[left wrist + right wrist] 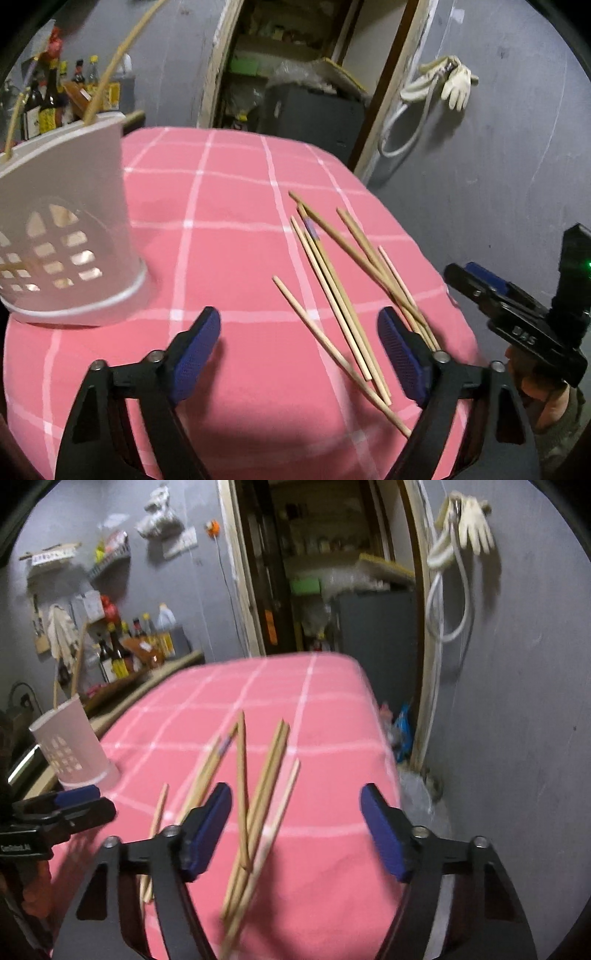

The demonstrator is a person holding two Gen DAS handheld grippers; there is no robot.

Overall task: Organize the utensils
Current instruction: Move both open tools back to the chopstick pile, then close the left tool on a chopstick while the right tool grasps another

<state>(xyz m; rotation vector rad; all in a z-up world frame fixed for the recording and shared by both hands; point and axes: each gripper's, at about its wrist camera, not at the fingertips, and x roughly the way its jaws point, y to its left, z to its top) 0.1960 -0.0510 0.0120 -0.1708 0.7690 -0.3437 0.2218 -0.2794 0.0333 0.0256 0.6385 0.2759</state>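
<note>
Several wooden chopsticks (338, 291) lie loose and crossed on the pink checked tablecloth (229, 229), right of centre. My left gripper (297, 325) hangs open just above the cloth, its right pad beside the near ends of the pile and nothing between the pads. A white perforated holder (74, 221) stands at the left with a few chopsticks (110, 70) sticking out of it. In the right wrist view my right gripper (295, 797) is open over the same chopsticks (269, 775), not pressing on them. The holder (74, 746) stands far left there. Each gripper shows in the other's view: the right gripper (460, 269), the left gripper (103, 799).
Sauce bottles (51, 99) stand on a counter behind the holder. An open doorway with a dark cabinet (314, 110) lies beyond the table. Gloves and a hose (443, 85) hang on the grey wall. The table's right edge (384, 738) drops off close to the chopsticks.
</note>
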